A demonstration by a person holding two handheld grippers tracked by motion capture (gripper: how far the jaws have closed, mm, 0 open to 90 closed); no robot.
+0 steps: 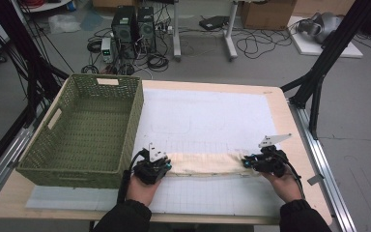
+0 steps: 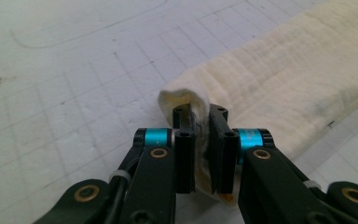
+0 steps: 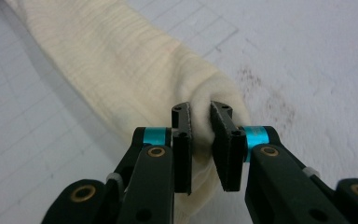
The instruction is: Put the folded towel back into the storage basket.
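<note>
both my hands sit at the near edge of the table (image 1: pixel 270 96): on the left, the left gripper (image 1: pixel 164 163) has its jaws clamped on one end of the cream cloth (image 1: pixel 205 163), which lies as a folded strip across the white mat (image 1: pixel 207 113). on the right, the right gripper (image 1: pixel 249 162) is pinched on the other end. i judge both ends secured, with the next fold or the move to the green basket (image 1: pixel 84 128) not yet done.
</note>
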